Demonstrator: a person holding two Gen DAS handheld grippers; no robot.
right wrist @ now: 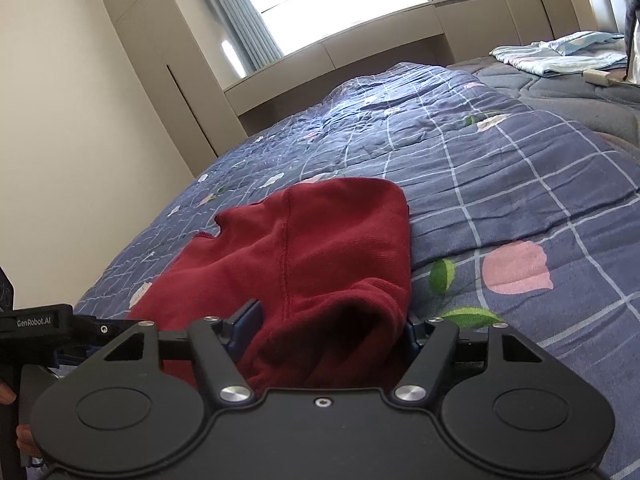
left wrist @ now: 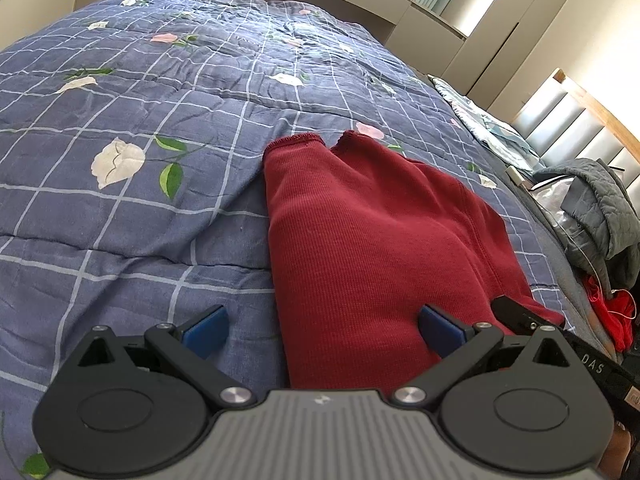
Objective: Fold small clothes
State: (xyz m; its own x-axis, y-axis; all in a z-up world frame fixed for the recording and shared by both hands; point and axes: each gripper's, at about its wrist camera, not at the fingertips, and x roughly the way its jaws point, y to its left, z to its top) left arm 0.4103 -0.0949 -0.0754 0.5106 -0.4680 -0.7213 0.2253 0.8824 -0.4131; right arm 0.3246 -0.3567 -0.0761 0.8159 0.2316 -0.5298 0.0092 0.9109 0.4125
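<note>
Now the left hand-held gripper (left wrist: 322,330) is hovering spread apart over the red garment (left wrist: 360,248) while the right hand-held gripper (right wrist: 328,326) is straddling a bunched fold unclamped, likely slipping.

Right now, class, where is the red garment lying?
In both wrist views, the red garment lies on the blue checked quilt, its near end between the open left gripper and right gripper.

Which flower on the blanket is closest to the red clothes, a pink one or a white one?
A pink flower: it touches the far end of the red garment. The big white flower lies well off to the left on the blanket.
</note>
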